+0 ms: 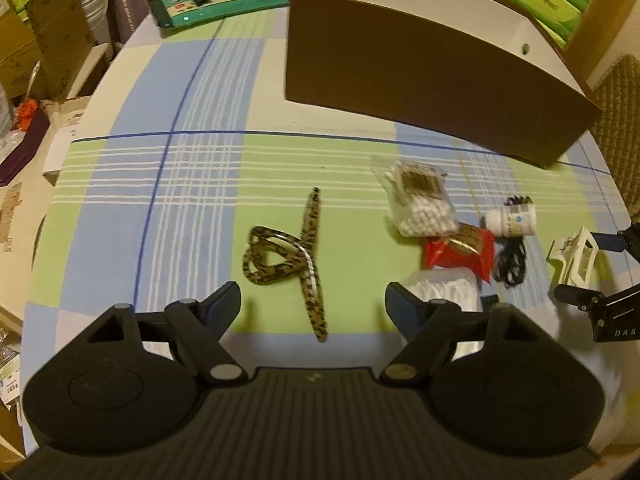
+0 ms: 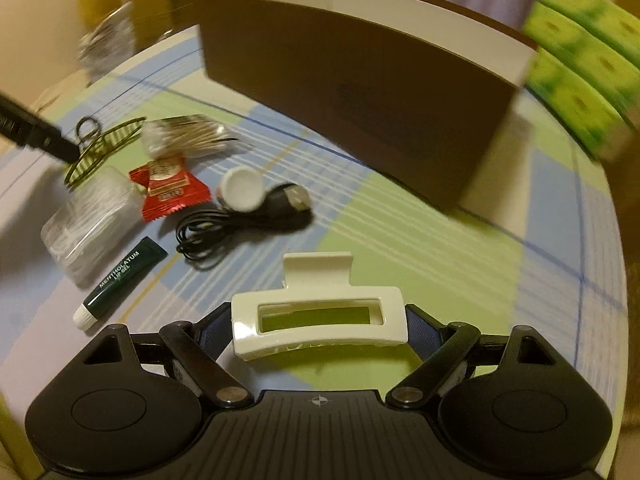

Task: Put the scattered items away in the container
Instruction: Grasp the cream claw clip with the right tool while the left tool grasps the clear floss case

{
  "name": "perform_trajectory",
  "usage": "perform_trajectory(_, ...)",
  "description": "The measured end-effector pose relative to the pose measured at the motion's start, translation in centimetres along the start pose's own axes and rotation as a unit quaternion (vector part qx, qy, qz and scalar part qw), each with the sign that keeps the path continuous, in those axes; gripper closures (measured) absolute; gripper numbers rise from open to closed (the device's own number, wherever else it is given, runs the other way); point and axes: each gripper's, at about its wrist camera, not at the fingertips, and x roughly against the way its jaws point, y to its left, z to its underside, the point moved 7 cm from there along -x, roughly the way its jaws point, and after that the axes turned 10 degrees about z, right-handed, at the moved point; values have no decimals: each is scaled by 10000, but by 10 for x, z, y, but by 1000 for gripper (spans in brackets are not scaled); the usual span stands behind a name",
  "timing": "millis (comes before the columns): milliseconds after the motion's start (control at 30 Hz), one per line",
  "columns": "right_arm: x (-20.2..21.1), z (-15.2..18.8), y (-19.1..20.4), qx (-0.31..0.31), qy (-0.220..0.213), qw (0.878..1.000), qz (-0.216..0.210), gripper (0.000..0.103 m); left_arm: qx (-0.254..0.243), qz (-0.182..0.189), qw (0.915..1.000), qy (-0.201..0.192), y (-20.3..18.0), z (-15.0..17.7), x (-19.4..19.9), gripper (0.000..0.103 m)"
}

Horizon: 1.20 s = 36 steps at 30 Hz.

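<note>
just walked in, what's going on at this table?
A person with a gripper in each hand is clearing small items off a checked tablecloth into a brown box. The right gripper is closed on a white hair clip, not yet at the box. The left gripper is open above a leopard-print hair clip. A cotton swab bag, red candy, pill bottle, black cable and lip gel tube lie on the cloth.

From my right wrist view, motion blur smears the green packs at the right edge and the clutter beyond the table's far left corner. The brown box hides its own inside; in my left wrist view its print is illegible.
</note>
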Motion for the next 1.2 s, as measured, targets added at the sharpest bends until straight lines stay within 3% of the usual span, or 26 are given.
perform_trajectory(367, 24, 36, -17, -726, 262, 9965, 307, 17, -640, 668, 9951, 334, -57, 15, -17, 31)
perform_trajectory(667, 32, 48, -21, -926, 279, 9945, 407, 17, -970, 459, 9929, 508, -82, 24, -45, 31)
perform_trajectory(933, 34, 51, -23, -908, 248, 9948, 380, 17, -1050, 304, 9926, 528, -79, 25, -51, 48)
perform_trajectory(1200, 34, 53, -26, -730, 195, 9968, 266, 17, -874, 130, 9949, 494, -74, 26, -47, 50)
